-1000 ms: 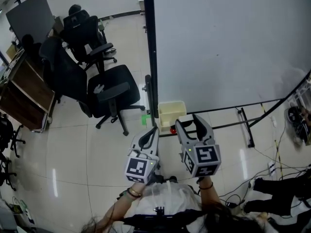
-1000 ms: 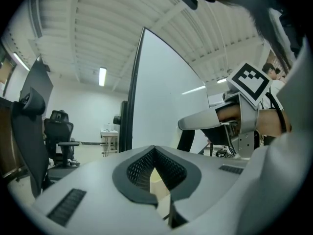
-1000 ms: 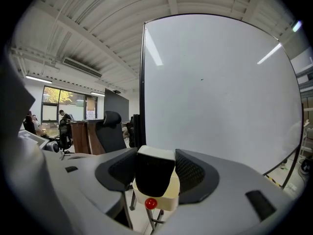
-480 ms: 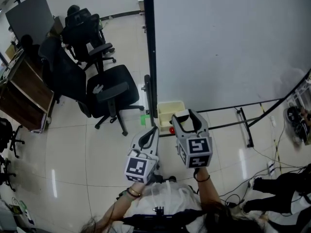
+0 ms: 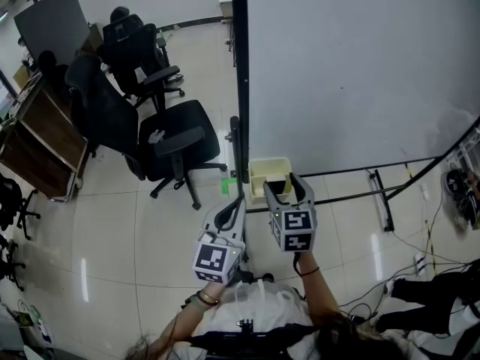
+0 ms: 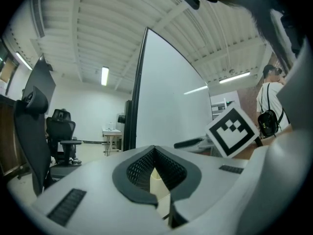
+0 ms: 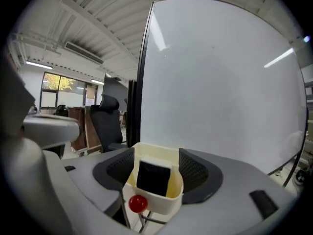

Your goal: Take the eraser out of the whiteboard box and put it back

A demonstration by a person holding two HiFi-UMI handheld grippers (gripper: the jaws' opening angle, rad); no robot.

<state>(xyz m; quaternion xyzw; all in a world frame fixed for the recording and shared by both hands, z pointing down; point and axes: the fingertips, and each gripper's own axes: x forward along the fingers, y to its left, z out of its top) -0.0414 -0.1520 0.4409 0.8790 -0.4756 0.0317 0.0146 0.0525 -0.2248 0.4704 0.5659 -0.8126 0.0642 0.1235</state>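
The pale yellow whiteboard box (image 5: 268, 169) hangs at the whiteboard's lower left corner. In the right gripper view the black eraser (image 7: 153, 176) with a white back stands upright inside the box (image 7: 161, 199). My right gripper (image 5: 286, 185) reaches over the box, and its jaws are opening, one on each side of the box (image 7: 156, 163), with neither pad pressing on the eraser. A red ball (image 7: 138, 203) sits just under the box front. My left gripper (image 5: 238, 203) is held level to the left of the box, shut and empty (image 6: 155, 151).
The big whiteboard (image 5: 360, 66) stands on a black frame, with its post (image 5: 241, 88) right beside the box. Black office chairs (image 5: 176, 137) are on the left, a wooden shelf (image 5: 37, 145) is farther left, and cables (image 5: 420, 253) lie on the floor at right.
My right gripper moved left and down onto the box, and its jaws spread wider. The eraser that showed between its jaws now stands in the box. The left gripper stayed put.
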